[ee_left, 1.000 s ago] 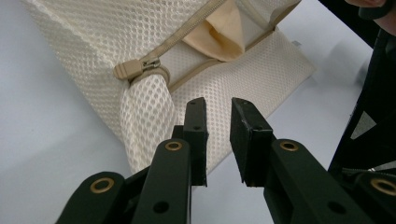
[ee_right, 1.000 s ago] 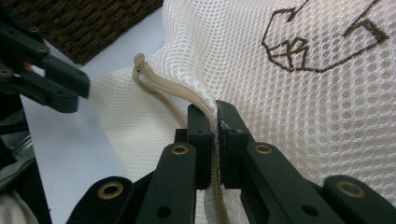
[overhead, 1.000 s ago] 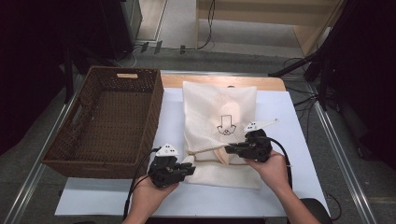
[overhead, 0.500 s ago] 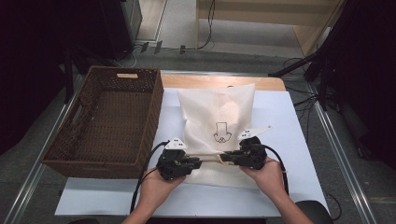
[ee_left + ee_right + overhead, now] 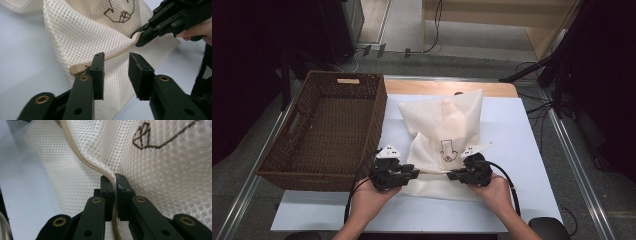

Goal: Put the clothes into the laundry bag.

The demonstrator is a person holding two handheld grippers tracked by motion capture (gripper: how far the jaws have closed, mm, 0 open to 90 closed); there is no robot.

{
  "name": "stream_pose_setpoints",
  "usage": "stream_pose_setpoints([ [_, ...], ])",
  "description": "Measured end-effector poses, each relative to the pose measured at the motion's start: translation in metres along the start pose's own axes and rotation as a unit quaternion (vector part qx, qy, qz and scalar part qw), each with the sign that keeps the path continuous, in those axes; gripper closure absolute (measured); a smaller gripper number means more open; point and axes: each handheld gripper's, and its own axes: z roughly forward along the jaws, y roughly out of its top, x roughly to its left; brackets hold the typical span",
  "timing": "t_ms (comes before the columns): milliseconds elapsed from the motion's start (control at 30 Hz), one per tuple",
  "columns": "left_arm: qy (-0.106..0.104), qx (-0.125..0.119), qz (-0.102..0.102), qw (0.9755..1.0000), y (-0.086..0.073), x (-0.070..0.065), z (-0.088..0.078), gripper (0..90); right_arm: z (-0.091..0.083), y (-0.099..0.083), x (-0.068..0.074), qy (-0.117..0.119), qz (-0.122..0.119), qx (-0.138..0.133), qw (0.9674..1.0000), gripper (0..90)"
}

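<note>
White tabletop (image 5: 522, 150) carries a wicker basket (image 5: 324, 130) at left and a mesh bag (image 5: 447, 135) in the middle. Its tan zipper (image 5: 117, 53) runs level between the 2 grippers. The left gripper (image 5: 113, 72) has just been opening, jaws spread around the zipper near its pull (image 5: 77, 68). The right gripper (image 5: 115, 195) pinches the zipper tape (image 5: 113, 195).

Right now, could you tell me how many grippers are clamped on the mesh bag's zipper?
1. The right gripper is shut on the zipper of the mesh bag; the left gripper has just been opening, its jaws astride the zipper without pressing it.
</note>
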Motion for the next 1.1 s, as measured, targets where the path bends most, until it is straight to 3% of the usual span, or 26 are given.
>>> stream_pose_setpoints([
  [167, 0.003, 0.004, -0.010, 0.9999, -0.007, 0.006, 0.004, 48.3, 0.007, 0.000, -0.006, -0.011, -0.010, -0.002, 0.9999, 86.0],
  [333, 0.002, -0.004, -0.012, 0.9999, -0.012, 0.010, 0.003, 40.9, 0.011, 0.003, -0.013, -0.021, -0.028, -0.013, 0.9993, 86.1],
  [533, 0.002, -0.005, -0.020, 0.9998, -0.015, 0.016, 0.002, 34.6, 0.010, 0.004, -0.013, -0.023, -0.031, -0.017, 0.9991, 81.5],
  [700, 0.018, 0.001, -0.014, 0.9997, -0.015, 0.012, 0.006, 26.0, 0.000, 0.007, -0.011, 0.001, -0.016, -0.020, 0.9997, 71.0],
  [800, 0.013, 0.003, -0.007, 0.9999, -0.016, 0.012, 0.005, 22.6, -0.012, 0.009, -0.007, 0.001, -0.028, -0.032, 0.9991, 64.1],
  [1100, 0.029, 0.005, -0.016, 0.9994, -0.018, 0.011, 0.009, 17.2, -0.031, 0.010, -0.002, 0.031, -0.037, -0.068, 0.9965, 40.6],
])
